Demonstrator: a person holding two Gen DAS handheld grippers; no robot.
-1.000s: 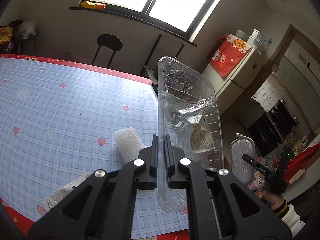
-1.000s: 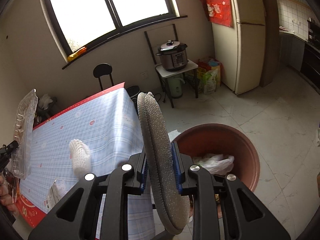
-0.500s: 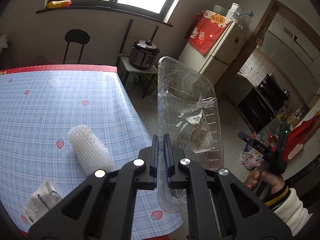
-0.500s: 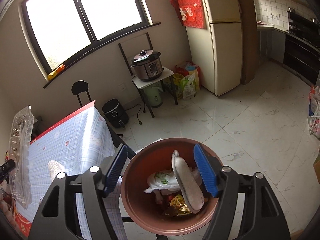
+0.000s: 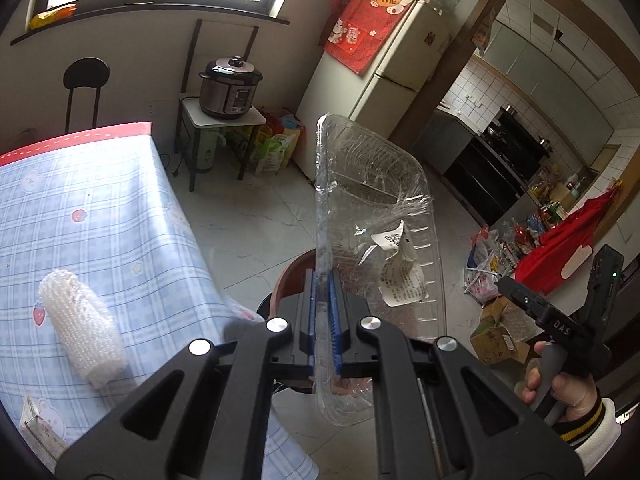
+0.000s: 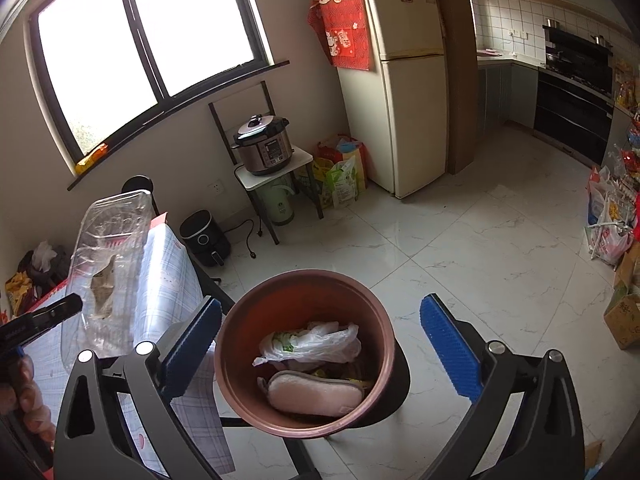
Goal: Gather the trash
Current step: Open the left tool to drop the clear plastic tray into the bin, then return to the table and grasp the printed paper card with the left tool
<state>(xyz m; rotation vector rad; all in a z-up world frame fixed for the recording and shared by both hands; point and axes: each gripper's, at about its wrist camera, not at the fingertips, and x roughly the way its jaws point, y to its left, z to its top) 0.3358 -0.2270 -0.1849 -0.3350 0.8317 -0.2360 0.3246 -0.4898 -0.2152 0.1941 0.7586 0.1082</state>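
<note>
Left gripper (image 5: 323, 312): clamped on the edge of a clear plastic tray (image 5: 376, 248), which stands upright on its long side above the jaws.
Clear plastic tray: crinkled film and a white paper label (image 5: 398, 268) cling to it; it hangs past the table's corner, with the brown rim of the bin showing through and behind it.
Right gripper (image 6: 320, 344): its jaws have just been opening and now stand wide apart with nothing between them, one blue pad on each side of the bin.
Bin (image 6: 240, 376): a round brown tub on the pale tiled floor, just beside the table.
Inside the bin: a grey-pink padded insole (image 6: 316, 394) lies flat at the bottom, with a crumpled plastic bag (image 6: 312, 344) behind it.
Table (image 5: 88, 216): blue checked cloth; a roll of bubble wrap (image 5: 80, 324) and a small printed packet (image 5: 40, 432) lie on it.
</note>
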